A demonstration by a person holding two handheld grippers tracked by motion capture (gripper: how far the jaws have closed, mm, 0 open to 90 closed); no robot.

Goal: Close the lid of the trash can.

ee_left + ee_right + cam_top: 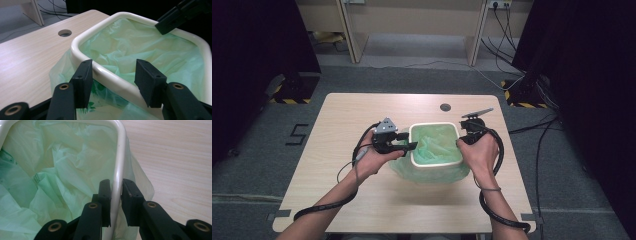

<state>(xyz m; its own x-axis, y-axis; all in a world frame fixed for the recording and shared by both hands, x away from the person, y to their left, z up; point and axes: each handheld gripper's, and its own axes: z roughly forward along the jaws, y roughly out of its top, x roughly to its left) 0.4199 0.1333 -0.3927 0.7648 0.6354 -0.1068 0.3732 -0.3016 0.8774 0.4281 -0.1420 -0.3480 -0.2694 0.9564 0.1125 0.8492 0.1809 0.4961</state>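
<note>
A cream plastic bin (435, 125) stands in the middle of the table, lined with a pale green bag (434, 146) whose edge is folded over the rim and bunches outside it (432, 175). My left gripper (409, 145) sits astride the bin's left rim (110, 76), one jaw outside and one inside; its jaws (113, 82) are open and the inner pad is clear of the rim. My right gripper (461, 142) is on the right rim (119, 170), its jaws (116, 200) shut against both sides of it. Its black jaw tip (175, 17) shows across the bin.
The light wood table (362, 190) has a round cable hole (445, 107) behind the bin. Black cables trail from both grippers toward the front edge. Beyond the table are a grey floor, wooden desk legs (354, 35) and loose cables (507, 45).
</note>
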